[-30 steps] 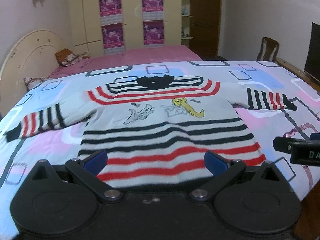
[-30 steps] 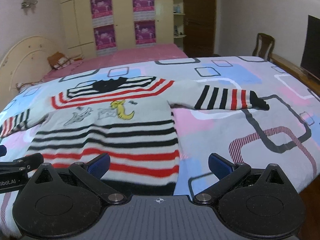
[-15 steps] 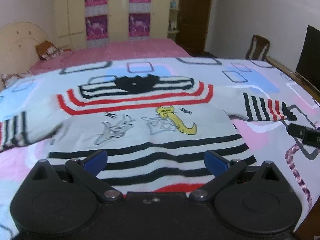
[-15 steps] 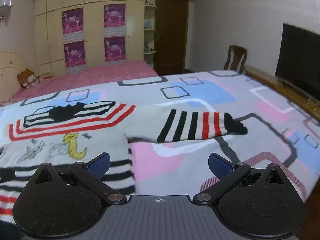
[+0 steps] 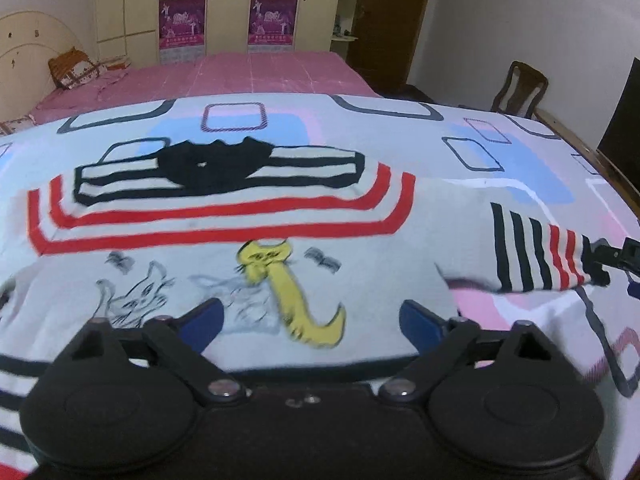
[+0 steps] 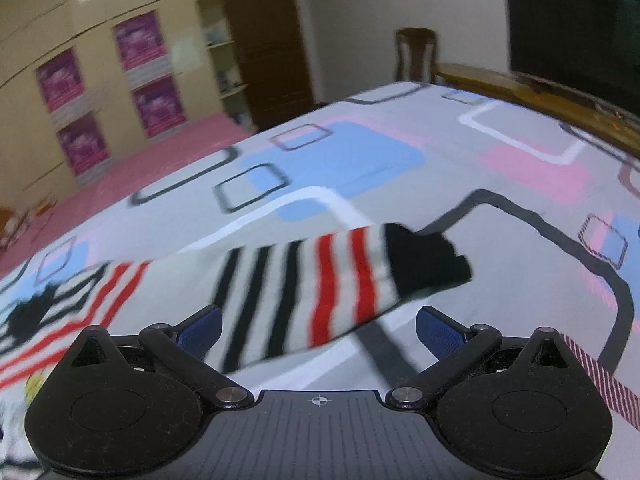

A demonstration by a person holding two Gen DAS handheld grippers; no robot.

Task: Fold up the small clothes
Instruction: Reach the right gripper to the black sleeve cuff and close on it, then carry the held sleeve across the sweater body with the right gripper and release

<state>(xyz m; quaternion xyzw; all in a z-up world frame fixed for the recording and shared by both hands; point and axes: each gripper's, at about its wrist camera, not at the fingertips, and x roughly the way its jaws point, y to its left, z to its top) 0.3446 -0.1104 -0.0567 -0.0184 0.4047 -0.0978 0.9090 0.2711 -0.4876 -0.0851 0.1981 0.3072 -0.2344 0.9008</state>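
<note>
Right gripper (image 6: 318, 326): jaws spread wide, nothing clamped; the striped right sleeve (image 6: 320, 276) of the garment lies on the bed between and just beyond its blue pads (image 6: 200, 326), not pinched. Left gripper (image 5: 310, 320): jaws apart and empty, having just been closing a little, with only flat knit beneath them.

Progress: the folding appears not yet begun. On the large bed cover with pink, blue and grey squares (image 5: 360, 128), the small white knitted sweater with red and black stripes and cartoon cats (image 5: 224, 216) lies face up and spread flat, black collar away from the person, the right sleeve stretched out sideways. No fold is visible anywhere; sleeves and body all remain to do.

Pose: both grippers point forward and downward at the cloth, the left over the chest print, the right over the sleeve's black cuff (image 6: 424, 260). The right view is blurred.
</note>
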